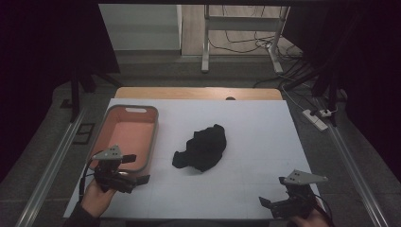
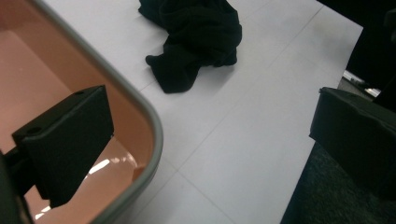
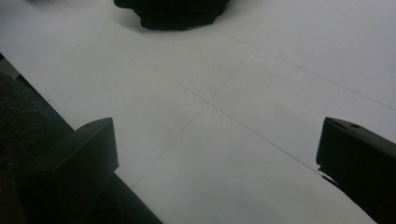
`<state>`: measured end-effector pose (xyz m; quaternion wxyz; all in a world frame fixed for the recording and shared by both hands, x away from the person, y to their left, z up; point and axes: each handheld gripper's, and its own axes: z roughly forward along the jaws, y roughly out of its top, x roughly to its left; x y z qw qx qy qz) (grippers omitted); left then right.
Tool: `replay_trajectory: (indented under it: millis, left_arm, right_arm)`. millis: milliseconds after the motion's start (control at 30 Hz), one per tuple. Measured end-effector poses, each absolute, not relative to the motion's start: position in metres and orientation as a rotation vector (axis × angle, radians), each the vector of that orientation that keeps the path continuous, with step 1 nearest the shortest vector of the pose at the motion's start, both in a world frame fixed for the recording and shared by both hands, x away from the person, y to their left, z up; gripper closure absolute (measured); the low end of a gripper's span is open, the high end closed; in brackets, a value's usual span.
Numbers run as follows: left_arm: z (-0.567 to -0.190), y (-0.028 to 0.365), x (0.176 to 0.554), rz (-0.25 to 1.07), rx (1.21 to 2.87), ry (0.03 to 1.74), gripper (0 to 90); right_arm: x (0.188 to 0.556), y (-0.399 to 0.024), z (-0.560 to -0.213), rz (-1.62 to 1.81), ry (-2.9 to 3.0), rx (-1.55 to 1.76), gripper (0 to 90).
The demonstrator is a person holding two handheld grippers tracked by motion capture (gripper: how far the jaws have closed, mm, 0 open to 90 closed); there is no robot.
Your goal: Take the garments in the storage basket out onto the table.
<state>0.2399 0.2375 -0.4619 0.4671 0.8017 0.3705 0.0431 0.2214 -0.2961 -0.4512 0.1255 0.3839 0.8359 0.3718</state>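
Observation:
A crumpled black cloth (image 1: 202,148) lies in the middle of the white table sheet (image 1: 255,142). At its left stands a salmon-pink tray (image 1: 150,137) with a grey rim, with nothing in it. My left gripper (image 1: 138,169) hovers at the tray's near right corner, open; in the left gripper view (image 2: 210,140) one jaw hangs over the tray's inside (image 2: 28,70) and the cloth (image 2: 196,37) lies ahead. My right gripper (image 1: 273,191) is open by the table's front right edge. In the right gripper view (image 3: 215,158) bare sheet lies between its jaws, with the cloth (image 3: 173,11) far ahead.
A wooden table edge (image 1: 198,92) shows beyond the sheet. Behind it are a metal frame stand (image 1: 206,42), loose cables and a power strip (image 1: 316,119) on the floor at right. Metal rails (image 1: 52,161) run along both sides of the table.

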Motion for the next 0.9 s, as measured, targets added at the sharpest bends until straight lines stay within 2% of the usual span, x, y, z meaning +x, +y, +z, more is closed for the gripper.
replay_trajectory:
  millis: [133,900]
  left_arm:
    - [-0.465,0.25,0.233,0.085,1.926,0.936,0.0]
    - [-0.475,0.287,0.2,0.163,1.938,1.074,0.0]
  right_arm:
    - [0.221,-0.296,-0.451,1.079,2.438,1.112,0.0]
    - [0.221,-0.296,-0.451,1.066,2.44,1.113,0.0]
